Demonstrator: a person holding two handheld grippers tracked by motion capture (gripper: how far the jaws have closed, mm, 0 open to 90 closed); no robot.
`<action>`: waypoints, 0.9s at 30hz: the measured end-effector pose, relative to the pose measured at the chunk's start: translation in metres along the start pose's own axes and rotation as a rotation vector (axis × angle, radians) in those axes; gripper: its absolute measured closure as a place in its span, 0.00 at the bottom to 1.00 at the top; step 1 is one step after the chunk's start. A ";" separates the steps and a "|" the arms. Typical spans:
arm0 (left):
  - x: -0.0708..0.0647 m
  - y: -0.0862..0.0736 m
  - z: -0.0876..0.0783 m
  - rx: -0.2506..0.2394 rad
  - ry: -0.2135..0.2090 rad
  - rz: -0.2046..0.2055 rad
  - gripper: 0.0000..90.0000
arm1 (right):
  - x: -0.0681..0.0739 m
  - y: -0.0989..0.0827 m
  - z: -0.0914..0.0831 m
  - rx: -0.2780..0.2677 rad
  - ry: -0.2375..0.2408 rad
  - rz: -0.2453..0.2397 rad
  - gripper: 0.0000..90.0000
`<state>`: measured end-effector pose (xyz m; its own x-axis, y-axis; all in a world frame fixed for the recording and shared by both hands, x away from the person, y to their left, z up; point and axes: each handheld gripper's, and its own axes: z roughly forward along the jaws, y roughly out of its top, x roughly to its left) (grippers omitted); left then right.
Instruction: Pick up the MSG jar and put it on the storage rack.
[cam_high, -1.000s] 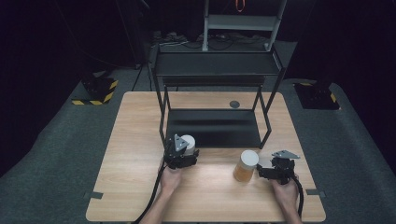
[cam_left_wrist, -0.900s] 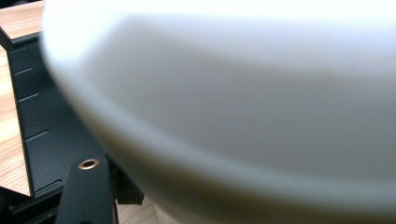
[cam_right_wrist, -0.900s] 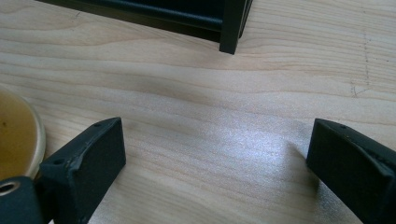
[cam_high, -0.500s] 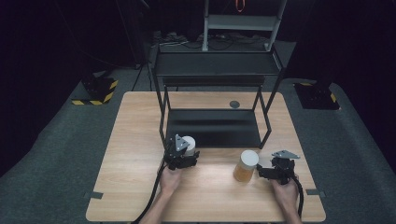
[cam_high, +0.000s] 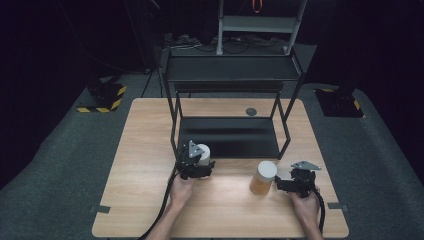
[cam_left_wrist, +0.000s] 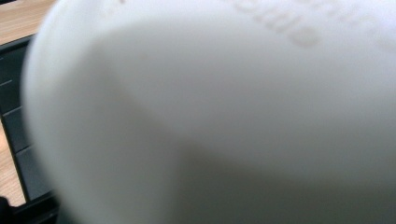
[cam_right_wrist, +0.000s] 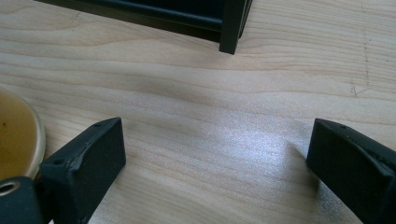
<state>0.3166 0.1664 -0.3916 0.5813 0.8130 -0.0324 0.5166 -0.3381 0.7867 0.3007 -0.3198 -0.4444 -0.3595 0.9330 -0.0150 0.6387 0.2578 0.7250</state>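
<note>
Here the left tongs (cam_high: 200, 161) are clamped on a white container (cam_high: 203, 151), held just in front of the lower shelf (cam_high: 227, 137) of the black metal rack (cam_high: 232, 75) that stands on the wooden counter (cam_high: 135, 150). In the left gripper view the white container (cam_left_wrist: 224, 112) sits so close to the camera that it blurs, with faint grey lettering near its upper edge; a strip of the dark shelf and a little of the wood show at the far left.

The right tongs (cam_high: 282, 181) rest on the counter near its right front corner, with their jaws wide apart and nothing between them. In the right gripper view bare wood (cam_right_wrist: 215, 126) lies between the two black jaws, and one foot of the rack (cam_right_wrist: 233, 28) stands beyond them. An amber jar with a pale lid (cam_high: 264, 177) stands upright on the counter just beside the right tongs, on their left; its rim (cam_right_wrist: 18, 135) comes into the left edge of the right gripper view, outside the jaw on that side. The jar and the white container stand well apart.
</note>
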 end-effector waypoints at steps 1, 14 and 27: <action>0.000 0.002 0.000 0.003 -0.003 0.003 0.36 | 0.000 0.000 0.000 0.000 0.000 0.000 0.04; 0.004 0.027 -0.010 0.029 -0.045 0.005 0.36 | 0.000 0.000 0.000 0.000 0.000 0.001 0.04; 0.016 0.052 -0.026 0.012 -0.084 -0.012 0.36 | 0.000 0.000 0.000 0.000 0.000 0.001 0.04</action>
<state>0.3361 0.1739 -0.3352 0.6252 0.7748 -0.0938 0.5312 -0.3344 0.7784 0.3008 -0.3198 -0.4444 -0.3587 0.9333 -0.0141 0.6390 0.2566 0.7251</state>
